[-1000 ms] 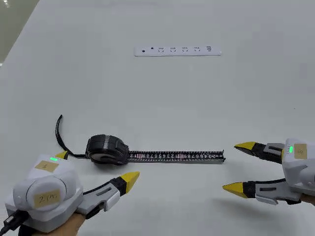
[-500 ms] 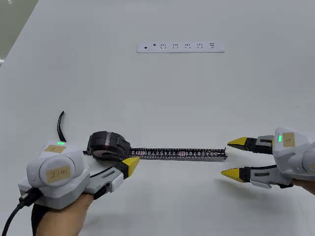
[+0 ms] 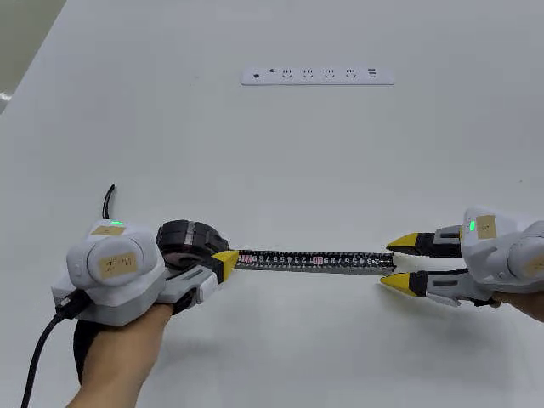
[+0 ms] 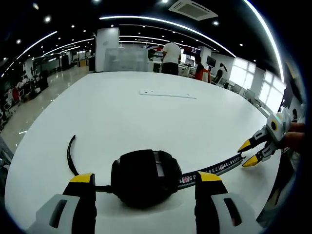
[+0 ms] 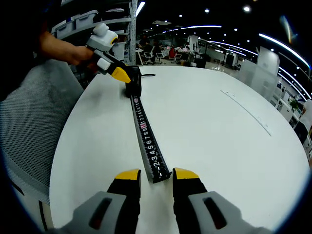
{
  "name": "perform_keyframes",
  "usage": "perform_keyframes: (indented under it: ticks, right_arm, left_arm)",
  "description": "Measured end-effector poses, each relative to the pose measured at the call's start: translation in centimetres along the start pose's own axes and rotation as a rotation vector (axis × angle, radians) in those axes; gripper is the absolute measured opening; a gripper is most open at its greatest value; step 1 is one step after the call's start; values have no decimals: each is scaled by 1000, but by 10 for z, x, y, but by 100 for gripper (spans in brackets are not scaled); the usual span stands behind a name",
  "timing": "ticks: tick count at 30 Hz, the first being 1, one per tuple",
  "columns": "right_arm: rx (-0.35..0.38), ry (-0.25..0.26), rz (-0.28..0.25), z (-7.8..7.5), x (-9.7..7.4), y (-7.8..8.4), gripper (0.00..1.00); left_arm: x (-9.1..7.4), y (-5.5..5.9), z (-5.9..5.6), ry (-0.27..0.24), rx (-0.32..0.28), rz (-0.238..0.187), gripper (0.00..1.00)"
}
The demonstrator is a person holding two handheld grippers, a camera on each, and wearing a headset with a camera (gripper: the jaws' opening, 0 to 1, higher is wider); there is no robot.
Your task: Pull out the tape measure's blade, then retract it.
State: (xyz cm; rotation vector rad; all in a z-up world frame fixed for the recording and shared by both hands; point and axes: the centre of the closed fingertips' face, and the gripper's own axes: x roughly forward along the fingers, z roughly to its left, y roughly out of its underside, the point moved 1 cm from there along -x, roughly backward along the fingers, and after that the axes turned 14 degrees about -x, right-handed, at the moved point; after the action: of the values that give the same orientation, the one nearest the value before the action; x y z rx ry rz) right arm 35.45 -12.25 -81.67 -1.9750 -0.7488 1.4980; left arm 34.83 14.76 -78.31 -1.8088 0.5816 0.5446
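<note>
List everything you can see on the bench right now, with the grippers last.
tape measure case: one, black, near side of the table, at the blade's left end
blade: one, black with white numerals, pulled out flat on the table
wrist strap: one, black, curling away behind the case
power strip: one, white, far side of the table
table: one, white, under everything
left gripper: one, white with yellow-tipped fingers, open, straddling the case
right gripper: one, same colours, open, fingers either side of the blade's end
cable: one, black, trailing from the left gripper
hand: one, holding the left gripper
</note>
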Motion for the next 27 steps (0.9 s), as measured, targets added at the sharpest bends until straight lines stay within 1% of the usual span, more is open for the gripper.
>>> perform_keyframes:
  ticks: [6, 8, 15, 18, 20, 21, 23, 27]
  right_arm:
    - [24, 4, -14, -3, 3, 1, 18]
    - [28, 6, -11, -3, 4, 1, 16]
    - [21, 3, -6, -2, 3, 0, 14]
    - [27, 3, -2, -2, 3, 1, 13]
    - [29, 3, 0, -2, 3, 1, 13]
    - [31, 2, 0, -2, 3, 1, 13]
    - [33, -3, 1, -1, 2, 1, 13]
    - [32, -4, 3, -1, 2, 1, 13]
  left_arm:
    - [6, 0, 3, -23, -32, 6, 75]
    - [9, 1, 3, -27, -40, 8, 75]
    - [15, 3, 5, -43, -68, 14, 70]
    - [17, 5, 4, -47, -79, 19, 69]
    - [18, 7, 2, -42, -89, 23, 67]
    - [19, 8, 1, -40, -90, 25, 65]
    - [18, 8, 1, -52, -89, 18, 65]
    - [18, 8, 1, -57, -79, 15, 65]
